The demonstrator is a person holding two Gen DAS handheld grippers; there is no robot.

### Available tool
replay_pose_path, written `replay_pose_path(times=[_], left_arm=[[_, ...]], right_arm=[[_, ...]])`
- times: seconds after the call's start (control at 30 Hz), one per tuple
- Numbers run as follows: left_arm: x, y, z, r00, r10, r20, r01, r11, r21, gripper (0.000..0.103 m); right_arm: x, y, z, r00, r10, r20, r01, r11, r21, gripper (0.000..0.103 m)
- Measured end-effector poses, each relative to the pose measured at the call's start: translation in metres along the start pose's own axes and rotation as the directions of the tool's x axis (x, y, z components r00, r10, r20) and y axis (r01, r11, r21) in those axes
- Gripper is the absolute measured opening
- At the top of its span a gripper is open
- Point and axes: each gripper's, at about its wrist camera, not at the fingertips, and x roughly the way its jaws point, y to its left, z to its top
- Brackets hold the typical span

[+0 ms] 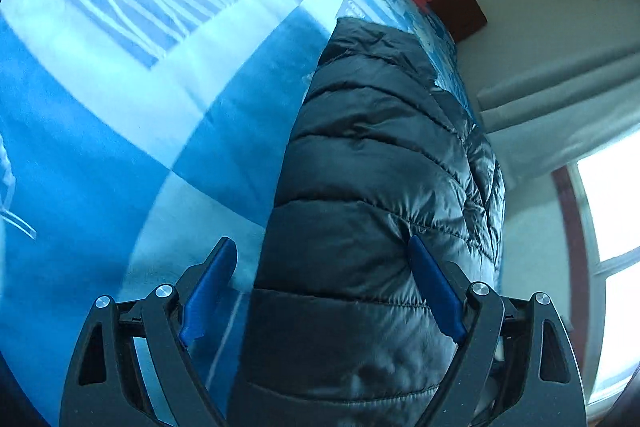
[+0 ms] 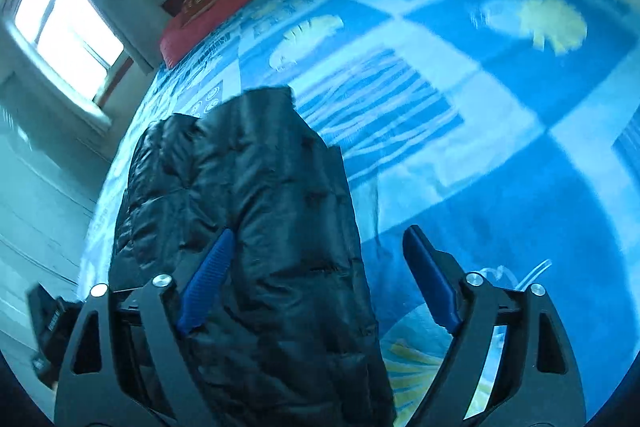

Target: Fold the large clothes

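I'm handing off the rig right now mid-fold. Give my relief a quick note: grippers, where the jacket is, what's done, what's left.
Left gripper: open, holding nothing.
Right gripper: open, holding nothing.
Black puffer jacket lies on the blue patterned bedspread, near the bed's window-side edge, gathered into a long narrow strip. Red pillow at the headboard.
Done: apparently folded lengthwise.
Left: probably fold it end to end, then tidy.

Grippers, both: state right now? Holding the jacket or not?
Left gripper: open, over the black puffer jacket, not gripping it.
Right gripper: open, nothing held; the jacket lies below.
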Motion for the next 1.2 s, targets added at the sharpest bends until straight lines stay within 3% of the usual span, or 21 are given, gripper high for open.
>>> replay_pose_path(times=[0.13,0.23,0.33,0.4,0.57,0.73,0.9,1.2], left_arm=[[0.014,0.01,0.002,0.997,-0.065,-0.041,0.059,0.991,-0.12,0.092],[0.02,0.006,0.002,0.997,-0.069,-0.038,0.065,0.993,-0.1,0.095],[0.022,0.005,0.005,0.993,-0.1,-0.056,0.095,0.992,-0.083,0.095],[0.025,0.004,0.006,0.991,-0.114,-0.072,0.108,0.991,-0.074,0.094],[0.033,-0.007,0.006,0.986,-0.131,-0.098,0.127,0.991,-0.052,0.089],[0.033,-0.012,0.002,0.985,-0.141,-0.097,0.138,0.99,-0.032,0.085],[0.023,-0.016,0.004,0.985,-0.142,-0.101,0.144,0.99,0.013,0.084],[-0.019,0.0,0.028,0.992,-0.117,-0.047,0.119,0.992,0.035,0.084]], right_arm=[[0.019,-0.016,-0.001,0.993,0.108,-0.038,-0.104,0.99,0.097,0.094],[0.022,-0.012,-0.001,0.99,0.134,-0.039,-0.131,0.988,0.077,0.097],[0.031,-0.009,-0.003,0.968,0.235,-0.087,-0.229,0.97,0.077,0.097],[0.034,-0.004,-0.005,0.973,0.212,-0.089,-0.207,0.976,0.062,0.093],[0.037,-0.007,-0.007,0.956,0.278,-0.095,-0.269,0.958,0.104,0.06],[0.029,-0.009,-0.011,0.938,0.34,-0.063,-0.33,0.936,0.123,0.044],[0.017,0.006,-0.014,0.935,0.354,-0.031,-0.35,0.933,0.082,0.038],[0.034,0.061,-0.022,0.888,0.456,-0.053,-0.453,0.89,0.06,0.036]])
